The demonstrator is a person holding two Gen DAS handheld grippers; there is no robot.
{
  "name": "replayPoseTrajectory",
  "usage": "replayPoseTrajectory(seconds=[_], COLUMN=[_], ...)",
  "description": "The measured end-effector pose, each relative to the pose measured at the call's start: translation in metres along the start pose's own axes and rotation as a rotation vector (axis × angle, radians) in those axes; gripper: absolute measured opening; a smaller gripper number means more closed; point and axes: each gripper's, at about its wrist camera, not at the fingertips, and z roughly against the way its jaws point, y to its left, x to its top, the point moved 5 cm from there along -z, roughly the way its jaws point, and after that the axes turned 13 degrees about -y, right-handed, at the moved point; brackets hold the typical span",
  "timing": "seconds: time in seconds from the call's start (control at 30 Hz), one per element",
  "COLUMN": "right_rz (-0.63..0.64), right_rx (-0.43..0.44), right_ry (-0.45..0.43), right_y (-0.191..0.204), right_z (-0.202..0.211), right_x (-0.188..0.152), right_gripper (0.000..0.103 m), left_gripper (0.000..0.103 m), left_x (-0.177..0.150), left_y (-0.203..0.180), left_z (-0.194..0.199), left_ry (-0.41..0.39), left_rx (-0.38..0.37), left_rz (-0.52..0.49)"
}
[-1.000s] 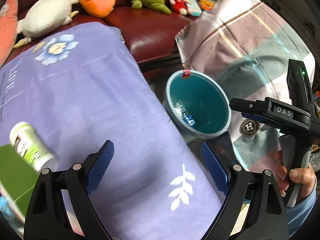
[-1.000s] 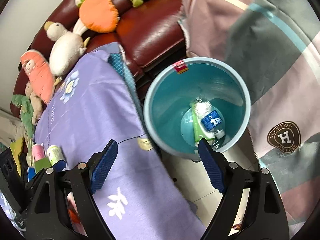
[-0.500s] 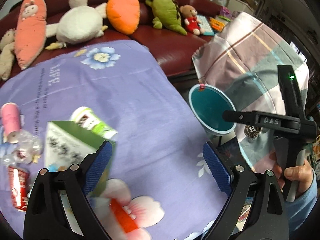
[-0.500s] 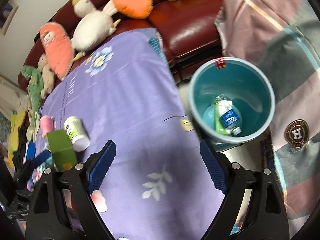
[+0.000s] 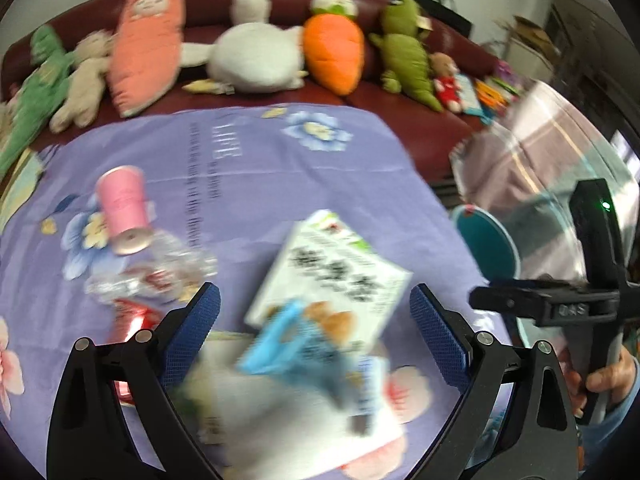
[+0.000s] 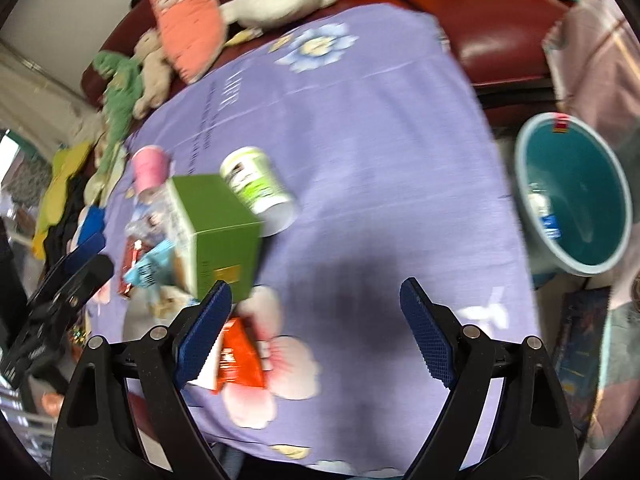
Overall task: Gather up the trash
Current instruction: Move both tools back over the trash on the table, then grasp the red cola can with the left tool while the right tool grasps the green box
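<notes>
Left gripper [image 5: 314, 326] is hanging low in the left wrist view, jaws opening wide, nothing pressed between the blue pads [image 5: 196, 320]. Framed in the gap, blurred: a light blue plastic clip-like piece [image 5: 280, 336] lying on a white-faced printed carton [image 5: 332, 276]. Neither is touching the pads.

Right gripper [image 6: 316, 332] is sitting bottom centre of the right wrist view, jaws spread wide and empty. Just above and left of its left pad: an orange foil wrapper [image 6: 236, 356]. Between the pads, only bare purple flowered cloth [image 6: 360, 160].

Further up, left of centre in the right wrist view, the trash cluster: green cardboard box [image 6: 216, 224], white cylindrical tub with green label [image 6: 256, 184] touching it, pink paper cup [image 6: 150, 168], crumpled clear plastic bottle [image 5: 160, 268], red crushed can [image 5: 132, 320].

At right edge, off the cloth: teal round plastic bin [image 6: 580, 196], a bottle already inside.

Judgement: next pick is beginning. Best to settle one piece squarely between the pads before closing; the carton looks wide, so grip its narrow side. Watch for the two grippers crowding each other.
</notes>
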Motion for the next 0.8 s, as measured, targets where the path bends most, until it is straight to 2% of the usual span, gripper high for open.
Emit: replayPoseTrajectory(seconds=[0.3, 0.43, 0.53, 0.73, 0.77, 0.8], right_rz=[0.009, 0.013, 0.007, -0.026, -0.04, -0.054], right_rx=[0.077, 0.06, 0.056, 0.062, 0.072, 0.08], right_ry=[0.069, 0.091, 0.105, 0.103, 0.101, 0.1], right_y=[0.047, 0.052, 0.055, 0.055, 0.055, 0.054], right_z=[-0.045, -0.06, -0.069, -0.082, -0.085, -0.088], right_x=[-0.01, -0.011, -0.012, -0.013, -0.013, -0.013], right_gripper=[0.082, 0.082, 0.082, 0.082, 0.082, 0.083], left_gripper=[0.096, 0.096, 0.096, 0.095, 0.092, 0.081], left_x=[-0.024, -0.045, -0.061, -0.077, -0.078, -0.079], left_y=[0.1, 0.139, 0.153, 0.158, 0.158, 0.157], left_z=[0.015, 0.013, 0.005, -0.014, -0.017, -0.02], left_ry=[0.022, 0.075, 0.117, 0.165, 0.168, 0.175], left_rx=[0.134, 0.183, 0.183, 0.126, 0.126, 0.122], left_rz=[0.053, 0.058, 0.068, 0.1, 0.101, 0.102])
